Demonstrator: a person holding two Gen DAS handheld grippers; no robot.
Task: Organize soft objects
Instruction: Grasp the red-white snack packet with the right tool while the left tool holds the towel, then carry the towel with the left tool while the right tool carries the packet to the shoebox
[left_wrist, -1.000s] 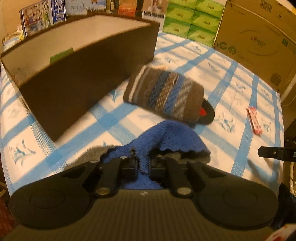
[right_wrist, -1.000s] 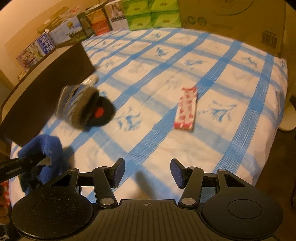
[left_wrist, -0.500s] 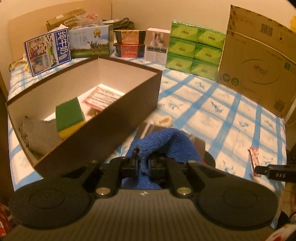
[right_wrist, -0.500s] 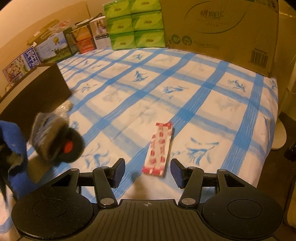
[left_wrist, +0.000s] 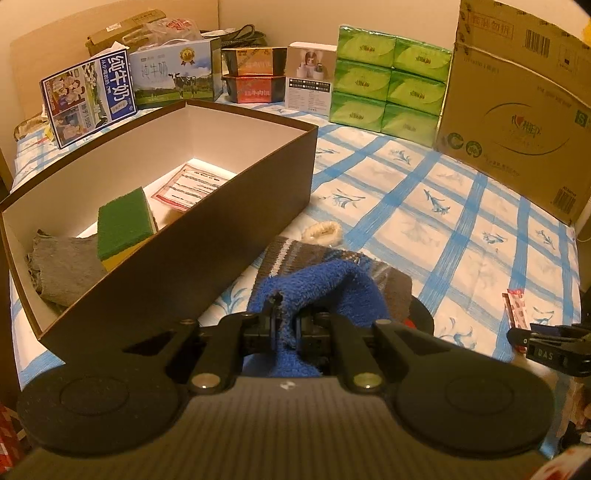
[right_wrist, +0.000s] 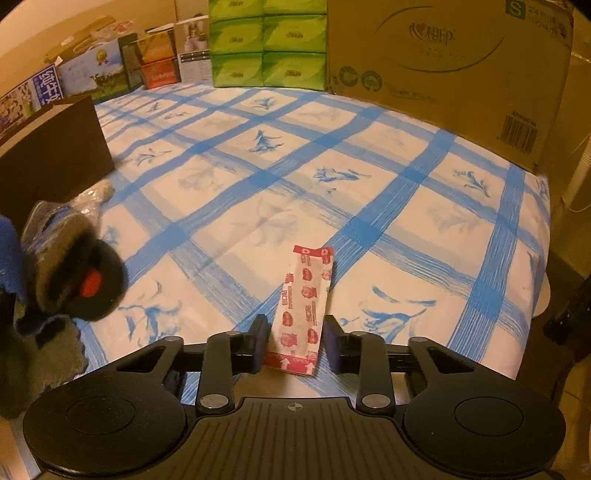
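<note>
- Blue terry cloth (left_wrist: 325, 291) is hanging pinched in the clamped left gripper (left_wrist: 287, 325), raised beside the brown box (left_wrist: 207, 266) at ten o'clock.
- Green sponge (left_wrist: 123, 221) and grey cloth (left_wrist: 62, 262) are lying inside that box.
- Striped slipper (left_wrist: 295, 254) is lying just beyond the cloth, at twelve o'clock.
- Right gripper (right_wrist: 294, 343) is closing around the red-printed packet (right_wrist: 304, 306), pads not yet touching it.
</note>
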